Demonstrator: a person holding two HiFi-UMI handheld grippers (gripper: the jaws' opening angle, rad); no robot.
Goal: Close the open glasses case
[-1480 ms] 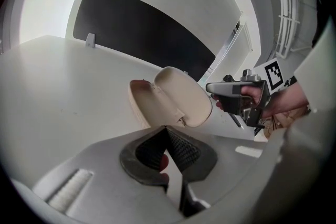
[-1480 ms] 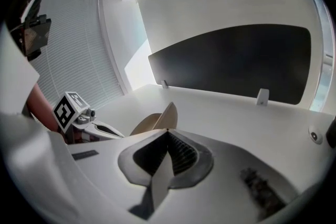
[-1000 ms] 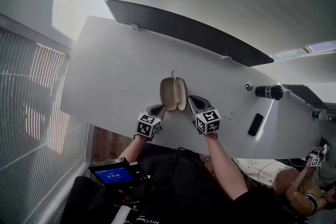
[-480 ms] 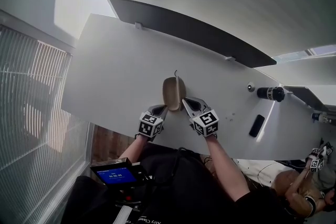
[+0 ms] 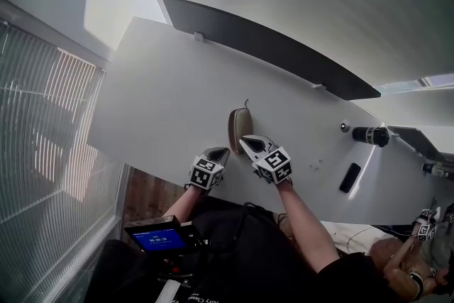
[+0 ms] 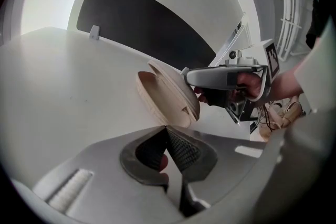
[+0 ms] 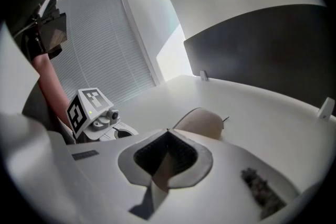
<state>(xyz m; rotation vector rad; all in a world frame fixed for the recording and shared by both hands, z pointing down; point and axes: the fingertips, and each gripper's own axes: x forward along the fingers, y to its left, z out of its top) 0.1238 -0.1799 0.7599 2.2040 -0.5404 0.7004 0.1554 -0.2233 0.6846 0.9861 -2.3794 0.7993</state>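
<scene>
Case: glasses case [image 5: 240, 130] sits near the counter's [image 5: 163, 81] near edge, its halves almost together.
Jaws: left gripper [image 5: 220, 150] and right gripper [image 5: 245, 140] are both pinched together and empty.
Risk: an unbraced sideways push may slide the case instead of latching it.

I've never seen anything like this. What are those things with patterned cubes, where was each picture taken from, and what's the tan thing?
No robot: a person holds a two-jaw tool in each hand, the left gripper and the right gripper; the cubes belong to them. One picture comes from a camera on the person's head. The other two come from cameras riding on the grippers, looking along their jaws. On the white table sits a tan glasses case, almost or fully shut. Both grippers' jaws are shut and hold nothing; the right one's tip is beside the case.
</scene>
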